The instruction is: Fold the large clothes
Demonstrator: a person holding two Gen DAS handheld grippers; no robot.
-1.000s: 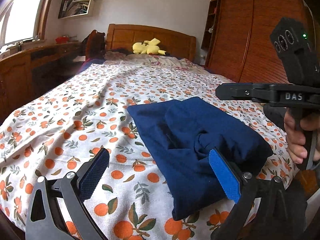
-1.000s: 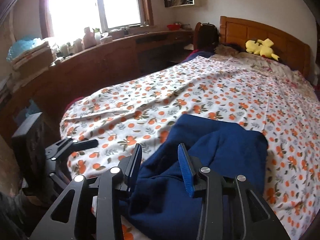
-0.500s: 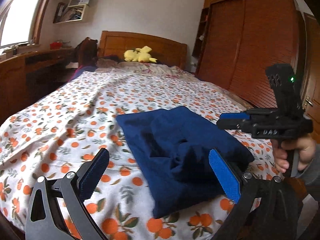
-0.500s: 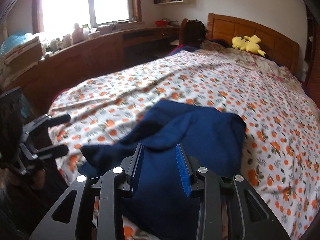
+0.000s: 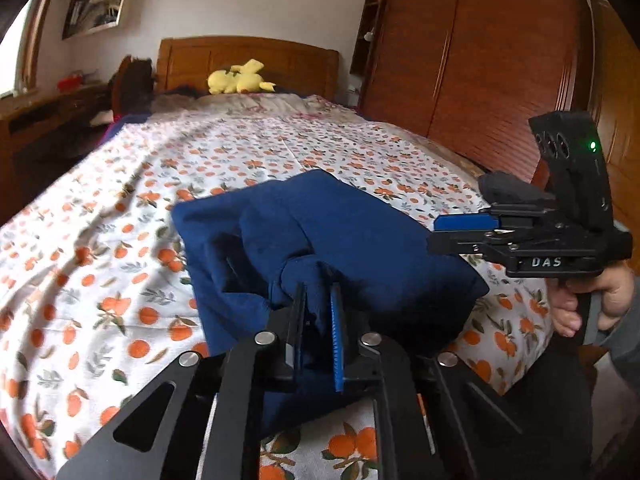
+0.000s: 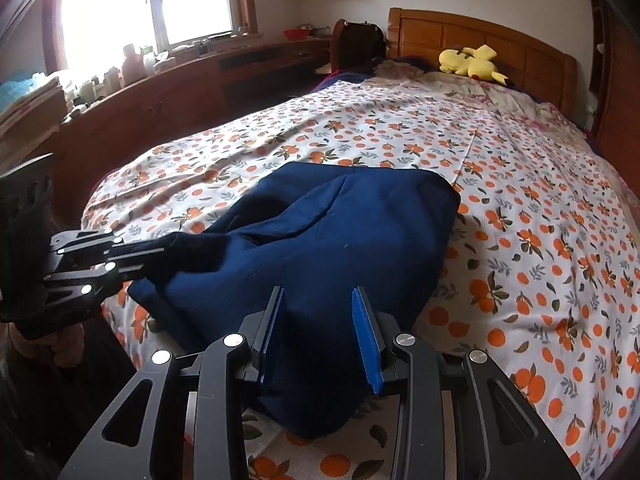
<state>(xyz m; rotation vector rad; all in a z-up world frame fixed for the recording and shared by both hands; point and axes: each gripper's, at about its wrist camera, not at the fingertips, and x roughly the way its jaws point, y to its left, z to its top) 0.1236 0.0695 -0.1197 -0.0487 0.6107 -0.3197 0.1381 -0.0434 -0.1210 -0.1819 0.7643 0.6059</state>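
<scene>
A dark blue garment (image 5: 360, 232) lies roughly folded near the foot of the bed (image 5: 120, 240). My left gripper (image 5: 318, 292) is at its near edge, jaws closing, and a bunched fold is pinched between the pads. In the right wrist view the left gripper (image 6: 160, 250) comes in from the left and grips the dark cloth. My right gripper (image 6: 318, 296) hovers partly open over the near end of the garment (image 6: 360, 220), nothing pressed between its pads. In the left wrist view the right gripper (image 5: 434, 232) sits just above the garment's right side, held by a hand (image 5: 592, 300).
The bed wears an orange-print sheet (image 6: 520, 200). A yellow plush toy (image 5: 240, 78) lies by the wooden headboard (image 6: 480, 36). A wooden wardrobe (image 5: 480, 60) stands on the right side. A cluttered wooden counter (image 6: 160, 80) runs under the window on the left.
My left jaws went from wide open to closed on a bunched fold of the blue garment. The right gripper has sunk lower over the garment, its gap unchanged.
</scene>
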